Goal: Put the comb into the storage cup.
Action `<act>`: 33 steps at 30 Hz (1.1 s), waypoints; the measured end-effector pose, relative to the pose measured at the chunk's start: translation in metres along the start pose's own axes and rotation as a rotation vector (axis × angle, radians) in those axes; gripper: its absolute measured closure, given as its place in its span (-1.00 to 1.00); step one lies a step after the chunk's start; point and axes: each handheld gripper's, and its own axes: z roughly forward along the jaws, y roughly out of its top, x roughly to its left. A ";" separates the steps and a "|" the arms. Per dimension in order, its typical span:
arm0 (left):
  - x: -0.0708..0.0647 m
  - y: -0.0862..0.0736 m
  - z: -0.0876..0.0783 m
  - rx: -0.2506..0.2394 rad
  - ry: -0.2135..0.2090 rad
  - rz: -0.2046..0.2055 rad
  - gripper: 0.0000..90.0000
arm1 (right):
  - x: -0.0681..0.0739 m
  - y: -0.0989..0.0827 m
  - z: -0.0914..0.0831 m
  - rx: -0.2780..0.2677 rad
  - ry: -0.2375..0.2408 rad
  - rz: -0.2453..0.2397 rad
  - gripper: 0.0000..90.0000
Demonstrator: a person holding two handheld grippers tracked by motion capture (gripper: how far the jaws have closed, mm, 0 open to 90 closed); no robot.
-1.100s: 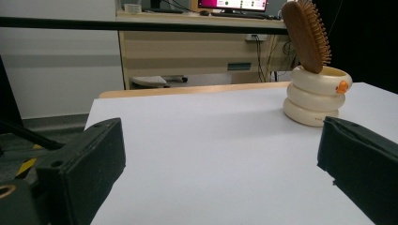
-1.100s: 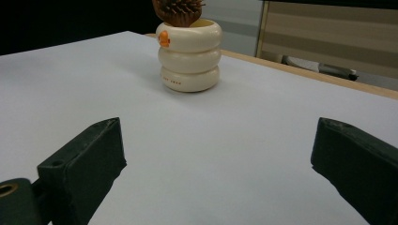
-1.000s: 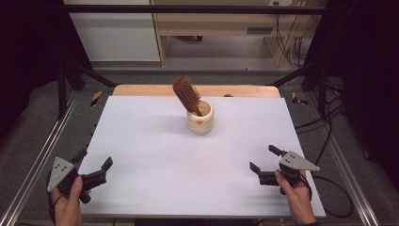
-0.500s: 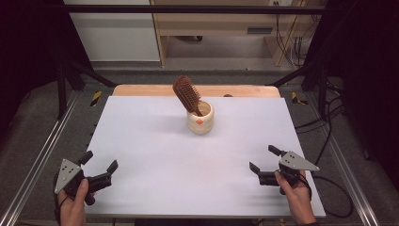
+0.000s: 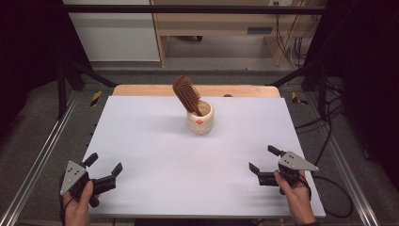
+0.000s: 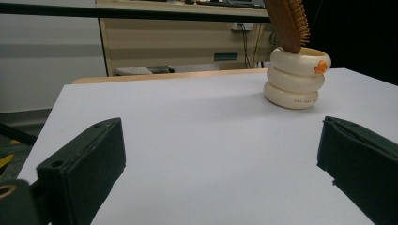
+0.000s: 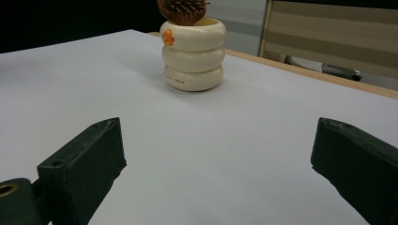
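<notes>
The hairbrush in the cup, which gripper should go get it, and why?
Probably the right gripper should reach forward toward the hairbrush. Both grippers sit open near the table's front edge, holding nothing, with the left gripper farther off. The brush stands handle-down in the cream cup, its head leaning out, easy to grasp.

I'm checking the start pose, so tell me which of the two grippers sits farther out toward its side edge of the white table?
The left gripper: it hangs at the white table's left edge, while the right gripper lies well inside.
</notes>
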 end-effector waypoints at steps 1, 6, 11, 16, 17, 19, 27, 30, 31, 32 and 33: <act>0.000 0.000 0.000 0.000 -0.001 0.001 -0.97 | 0.000 0.000 0.000 0.000 0.001 0.000 -0.92; -0.002 -0.002 0.001 0.003 -0.005 0.002 -0.96 | 0.000 0.000 0.000 0.001 0.002 -0.001 -0.92; -0.004 -0.004 0.001 0.003 -0.009 0.000 -0.96 | 0.001 0.000 0.001 0.003 0.006 -0.004 -0.92; -0.005 -0.004 0.002 0.005 -0.013 0.000 -0.96 | 0.001 0.000 0.001 0.005 0.009 -0.006 -0.92; -0.005 -0.005 0.002 0.007 -0.014 0.003 -0.96 | 0.002 0.000 0.002 0.005 0.009 -0.009 -0.92; -0.006 -0.005 0.002 0.006 -0.018 0.001 -0.96 | 0.002 -0.001 0.002 0.007 0.012 -0.009 -0.92; -0.010 -0.006 0.003 0.011 -0.027 0.007 -0.96 | 0.002 -0.002 0.004 0.011 0.017 -0.012 -0.92; -0.013 -0.006 0.004 0.012 -0.041 0.001 -0.96 | 0.002 -0.003 0.005 0.015 0.023 -0.014 -0.92; -0.014 -0.006 0.004 0.013 -0.045 0.001 -0.96 | 0.003 -0.003 0.006 0.018 0.025 -0.014 -0.92; -0.015 -0.006 0.005 0.013 -0.046 -0.001 -0.96 | 0.003 -0.003 0.006 0.019 0.027 -0.016 -0.92; -0.016 -0.006 0.005 0.014 -0.048 -0.002 -0.96 | 0.003 -0.003 0.006 0.020 0.029 -0.018 -0.92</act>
